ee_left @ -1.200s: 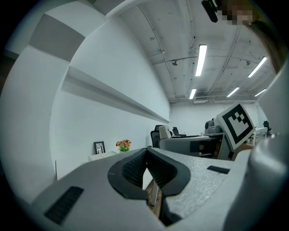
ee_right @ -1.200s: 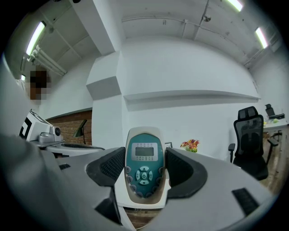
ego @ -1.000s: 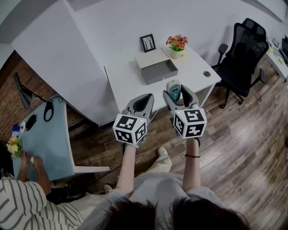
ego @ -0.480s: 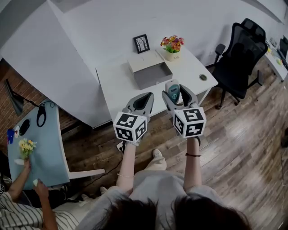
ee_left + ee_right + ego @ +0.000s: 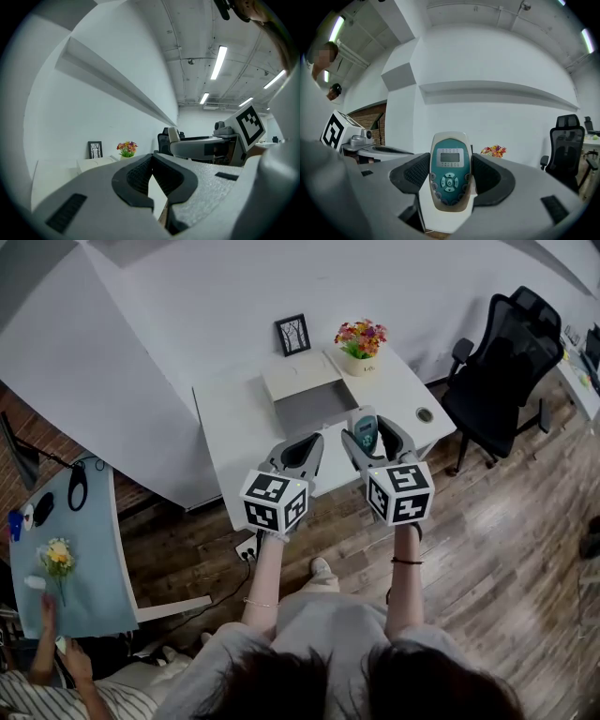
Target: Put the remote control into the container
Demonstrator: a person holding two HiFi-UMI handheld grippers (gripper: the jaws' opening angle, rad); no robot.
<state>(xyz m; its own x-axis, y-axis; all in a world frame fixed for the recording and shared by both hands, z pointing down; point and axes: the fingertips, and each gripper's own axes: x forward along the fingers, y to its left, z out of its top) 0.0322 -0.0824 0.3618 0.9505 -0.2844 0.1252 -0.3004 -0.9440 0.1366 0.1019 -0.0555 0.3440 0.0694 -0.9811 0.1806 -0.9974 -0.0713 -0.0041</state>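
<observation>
Both grippers hang over the near edge of the white surface (image 5: pixel 242 427), but only the right gripper (image 5: pixel 377 437) carries anything. Its fingers are clamped on the two sides of the remote control (image 5: pixel 449 168), which stands upright between them with its buttons facing the gripper's camera. The left gripper (image 5: pixel 302 448) has its fingers together on nothing. The open grey container (image 5: pixel 317 412) sits further back on the surface, between the grippers and the flower pot (image 5: pixel 361 345), with its pale lid behind it. The carry looks to be the step in hand. To do it well, hold the squeeze firm and bring the remote over the open box. Lower it past the front wall and loosen only once it rests inside. The left gripper is best held aside.
</observation>
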